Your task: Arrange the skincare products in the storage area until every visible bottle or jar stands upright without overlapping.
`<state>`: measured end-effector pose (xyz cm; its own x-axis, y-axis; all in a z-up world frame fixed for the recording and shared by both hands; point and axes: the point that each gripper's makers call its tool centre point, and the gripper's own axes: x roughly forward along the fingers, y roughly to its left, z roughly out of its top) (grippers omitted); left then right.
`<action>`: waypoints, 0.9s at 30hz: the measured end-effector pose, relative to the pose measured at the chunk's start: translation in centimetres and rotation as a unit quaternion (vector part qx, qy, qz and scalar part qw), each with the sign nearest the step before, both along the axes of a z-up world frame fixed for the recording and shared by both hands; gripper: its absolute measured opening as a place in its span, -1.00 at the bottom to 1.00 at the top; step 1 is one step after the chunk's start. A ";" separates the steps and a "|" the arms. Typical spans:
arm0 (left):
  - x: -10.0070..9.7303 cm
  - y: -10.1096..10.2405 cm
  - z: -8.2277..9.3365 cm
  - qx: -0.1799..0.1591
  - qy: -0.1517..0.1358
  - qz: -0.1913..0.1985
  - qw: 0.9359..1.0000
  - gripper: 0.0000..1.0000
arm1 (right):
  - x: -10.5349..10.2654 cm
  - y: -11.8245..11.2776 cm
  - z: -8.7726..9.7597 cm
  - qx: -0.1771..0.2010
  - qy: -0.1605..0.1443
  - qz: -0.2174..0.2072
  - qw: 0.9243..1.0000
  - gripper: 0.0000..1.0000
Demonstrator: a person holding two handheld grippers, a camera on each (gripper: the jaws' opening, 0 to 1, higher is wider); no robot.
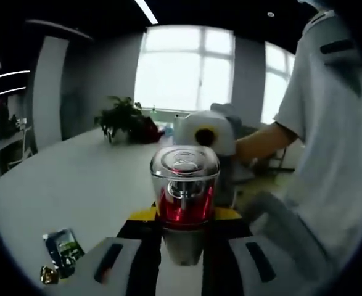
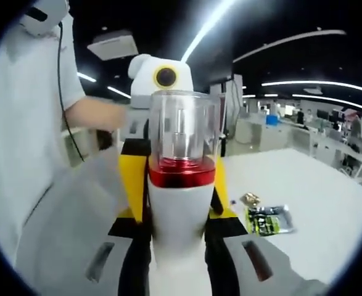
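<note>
**One bottle, two claws**

The white table runs wide under me, and my white shirt takes up one side of the left gripper view. A potted plant stands at the table's far edge, near the window.

Between both my claws is a single bottle, held up above the table and upright: white body, red band, clear cap with a shiny top. My left claw pinches it at the white lower body. My right claw grips the same bottle from the opposite side, its yellow-and-black jaws pressed against the white body below the red band. Each claw faces the other past the cap.

A small dark green packet lies flat on the table, well apart from the bottle, with a tiny gold wrapper just beside it
</note>
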<state>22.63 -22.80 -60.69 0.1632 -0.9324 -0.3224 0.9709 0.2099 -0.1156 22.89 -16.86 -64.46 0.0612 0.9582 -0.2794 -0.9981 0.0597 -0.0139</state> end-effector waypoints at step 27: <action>1.7 -0.4 -6.2 0.026 0.018 -0.039 0.999 -0.51 | 1.8 -1.1 -6.2 -0.042 0.000 -0.030 0.999 -0.40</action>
<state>24.37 -23.17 -66.87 0.0776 -0.9240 -0.3743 0.9798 0.1401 -0.1427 24.69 -18.01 -70.69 0.1179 0.9261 -0.3584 -0.9928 0.1182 -0.0213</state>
